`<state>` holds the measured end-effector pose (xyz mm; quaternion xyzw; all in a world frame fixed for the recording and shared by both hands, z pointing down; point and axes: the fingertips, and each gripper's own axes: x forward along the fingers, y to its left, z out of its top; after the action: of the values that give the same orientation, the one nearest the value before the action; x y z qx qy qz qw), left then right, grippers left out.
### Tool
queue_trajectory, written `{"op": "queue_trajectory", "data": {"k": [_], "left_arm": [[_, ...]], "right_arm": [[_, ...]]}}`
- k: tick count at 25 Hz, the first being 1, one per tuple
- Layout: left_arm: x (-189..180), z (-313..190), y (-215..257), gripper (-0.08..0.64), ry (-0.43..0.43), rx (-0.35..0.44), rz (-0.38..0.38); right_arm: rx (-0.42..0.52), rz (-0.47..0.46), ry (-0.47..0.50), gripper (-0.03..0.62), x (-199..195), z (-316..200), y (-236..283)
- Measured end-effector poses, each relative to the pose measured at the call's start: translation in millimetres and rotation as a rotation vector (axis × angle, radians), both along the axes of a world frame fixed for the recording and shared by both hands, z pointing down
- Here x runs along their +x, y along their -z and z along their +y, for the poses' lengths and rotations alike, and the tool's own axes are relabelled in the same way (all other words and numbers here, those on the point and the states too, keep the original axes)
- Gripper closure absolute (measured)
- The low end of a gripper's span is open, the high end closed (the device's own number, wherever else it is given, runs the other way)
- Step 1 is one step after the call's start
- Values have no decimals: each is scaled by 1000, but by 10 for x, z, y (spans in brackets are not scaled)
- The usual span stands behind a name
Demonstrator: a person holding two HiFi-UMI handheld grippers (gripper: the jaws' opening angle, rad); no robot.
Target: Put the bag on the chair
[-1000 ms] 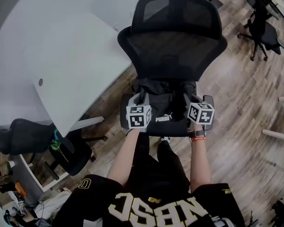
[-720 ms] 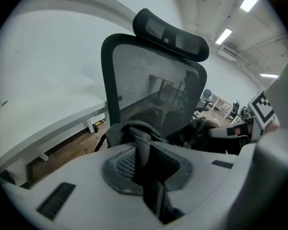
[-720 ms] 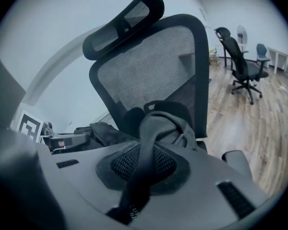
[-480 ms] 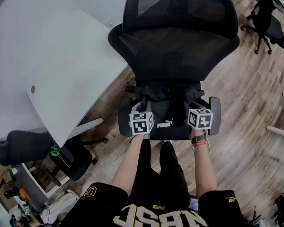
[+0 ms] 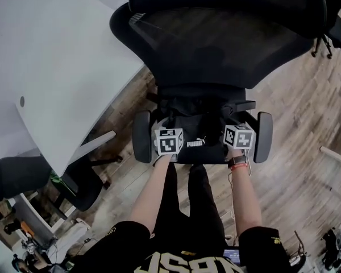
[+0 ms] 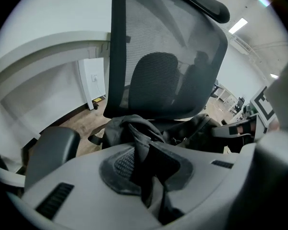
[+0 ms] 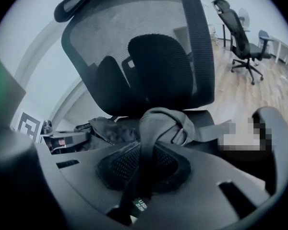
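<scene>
Since a second ago, the black bag has sunk to seat level between the office chair's armrests. The left gripper and right gripper are each clamped nearly closed on a bag strap.

The person wears a black short-sleeved shirt with pale block letters and black trousers; on the right wrist sits a watch whose band seems orange-red. The left gripper and the right gripper are pale grey with dark ribbed pads, each carrying a white cube with black square markers.
</scene>
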<state>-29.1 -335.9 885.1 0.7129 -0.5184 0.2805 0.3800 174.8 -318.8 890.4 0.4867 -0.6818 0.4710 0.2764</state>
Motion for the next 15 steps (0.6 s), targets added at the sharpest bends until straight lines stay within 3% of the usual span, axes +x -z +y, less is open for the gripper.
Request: {"op": "queue_trajectory", "data": {"k": [6,15], "left_arm": [[-38,114,-526,511,-24,-80,-42],[-186,81,-930,395,-8,-164,-45]], "right_arm": [[-92,20,-8,540,64,206,-578],[-151,90,-21,476,272,315,-1021]]}}
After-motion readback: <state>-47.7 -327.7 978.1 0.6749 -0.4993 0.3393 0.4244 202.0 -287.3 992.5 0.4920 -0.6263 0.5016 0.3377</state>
